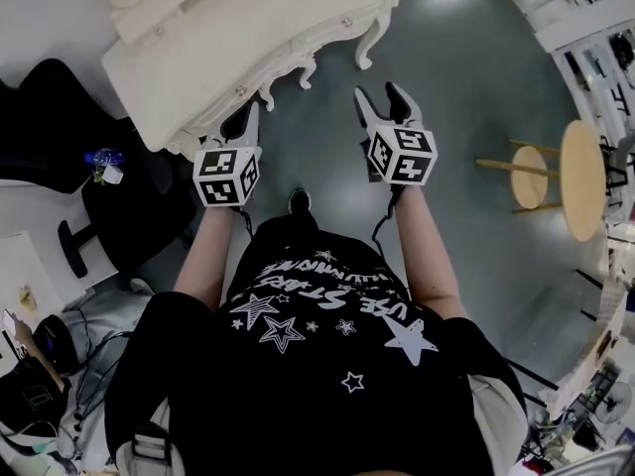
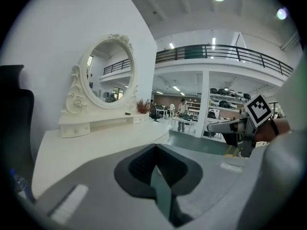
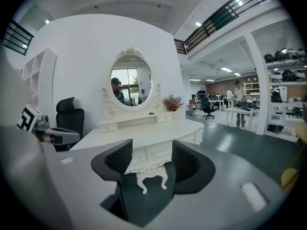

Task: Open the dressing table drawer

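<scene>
The white dressing table [image 1: 248, 38] with its oval mirror [image 3: 131, 83] stands at the top of the head view. Its drawer fronts [image 3: 157, 152] show between the jaws in the right gripper view, still some way off. My right gripper [image 1: 381, 95] is open and empty, hanging over the grey floor in front of the table's curved legs. My left gripper [image 1: 246, 115] is near the table's front edge, and in its own view the left gripper [image 2: 154, 150] has its pads meeting, shut on nothing, above the tabletop [image 2: 96, 145].
A black office chair [image 1: 60, 117] stands left of the table, with a blue bottle [image 1: 99, 159] by it. A round wooden stool [image 1: 580, 181] is on the right. Bags and cables [image 1: 40, 385] lie at lower left. My shoe [image 1: 299, 201] is between the arms.
</scene>
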The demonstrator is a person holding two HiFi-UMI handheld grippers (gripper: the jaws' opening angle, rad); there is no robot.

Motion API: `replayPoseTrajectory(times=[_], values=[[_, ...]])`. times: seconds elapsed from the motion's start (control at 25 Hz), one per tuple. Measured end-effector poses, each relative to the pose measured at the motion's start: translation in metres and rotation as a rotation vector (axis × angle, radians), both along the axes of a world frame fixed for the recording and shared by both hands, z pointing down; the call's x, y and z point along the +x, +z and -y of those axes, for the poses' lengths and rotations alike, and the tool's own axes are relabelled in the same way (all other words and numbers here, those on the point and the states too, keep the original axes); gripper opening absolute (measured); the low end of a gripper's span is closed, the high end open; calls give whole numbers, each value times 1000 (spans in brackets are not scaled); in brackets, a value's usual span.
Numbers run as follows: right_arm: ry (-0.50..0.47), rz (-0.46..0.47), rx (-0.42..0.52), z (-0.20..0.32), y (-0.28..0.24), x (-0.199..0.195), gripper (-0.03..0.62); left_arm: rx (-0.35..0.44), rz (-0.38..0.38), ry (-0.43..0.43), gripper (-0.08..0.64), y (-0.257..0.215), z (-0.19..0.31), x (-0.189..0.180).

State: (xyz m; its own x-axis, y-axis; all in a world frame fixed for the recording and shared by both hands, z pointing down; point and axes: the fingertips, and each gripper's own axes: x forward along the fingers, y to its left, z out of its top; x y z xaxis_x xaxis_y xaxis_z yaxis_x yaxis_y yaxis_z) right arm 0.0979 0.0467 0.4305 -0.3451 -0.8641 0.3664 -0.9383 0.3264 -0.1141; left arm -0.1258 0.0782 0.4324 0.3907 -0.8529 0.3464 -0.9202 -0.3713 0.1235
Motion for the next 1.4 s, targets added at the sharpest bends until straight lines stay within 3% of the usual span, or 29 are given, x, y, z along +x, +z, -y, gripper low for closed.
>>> replayPoseTrajectory(times=[0.28, 0.64, 1.0, 1.4], values=[[13, -8, -16, 66, 7, -13, 273, -21, -9, -16, 2, 10, 60, -21], [-16, -13, -14, 124, 12, -11, 275, -30, -3, -43, 2, 17, 104, -23], [-151, -9, 10, 246, 18, -19, 273, -39, 29, -146, 2, 21, 179, -17], [-311, -13, -31, 394, 33, -28, 267, -50, 50, -294, 2, 22, 289, -3]])
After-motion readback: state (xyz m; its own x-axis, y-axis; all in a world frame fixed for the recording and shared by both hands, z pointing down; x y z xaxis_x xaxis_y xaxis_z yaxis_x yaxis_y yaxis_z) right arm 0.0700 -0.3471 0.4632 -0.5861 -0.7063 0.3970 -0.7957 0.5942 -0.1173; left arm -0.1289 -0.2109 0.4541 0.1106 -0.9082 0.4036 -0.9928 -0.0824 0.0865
